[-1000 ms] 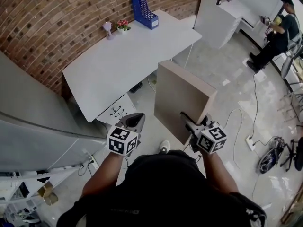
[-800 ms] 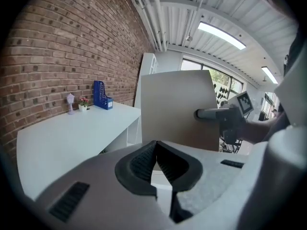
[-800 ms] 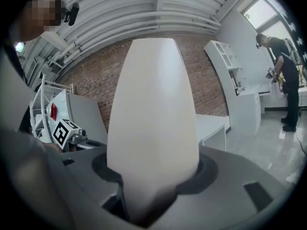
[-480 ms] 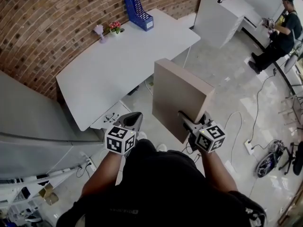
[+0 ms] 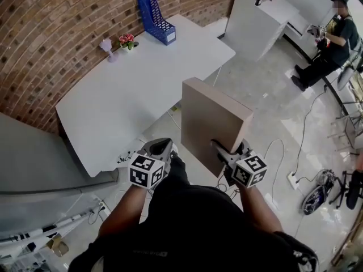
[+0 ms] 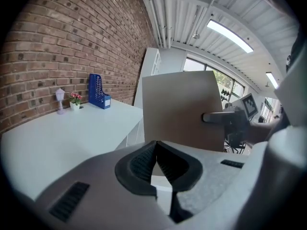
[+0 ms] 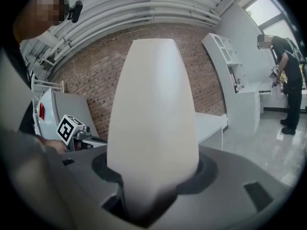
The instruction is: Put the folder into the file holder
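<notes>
A thick beige folder (image 5: 212, 120) stands upright on edge in the air in front of me, over the floor off the white table's near right edge. My right gripper (image 5: 222, 149) is shut on its lower edge; in the right gripper view the folder (image 7: 153, 123) fills the space between the jaws. My left gripper (image 5: 159, 148) hangs to the folder's left with its jaws shut and nothing in them (image 6: 154, 150). The blue file holder (image 5: 155, 18) stands at the far end of the table by the brick wall, well away from both grippers. The left gripper view also shows the file holder (image 6: 97, 91) and the folder (image 6: 182, 111).
The white table (image 5: 142, 89) carries a small flower pot (image 5: 126, 41) and a little purple lamp (image 5: 106, 45) near the wall. A white cabinet (image 5: 255, 21) stands to the right of the table. A person (image 5: 334, 35) stands at the far right. Cables and a power strip (image 5: 294, 179) lie on the floor.
The table and file holder have slid left and nearer in the head view as I move forward. The folder stays in the right gripper; the left gripper stays shut.
</notes>
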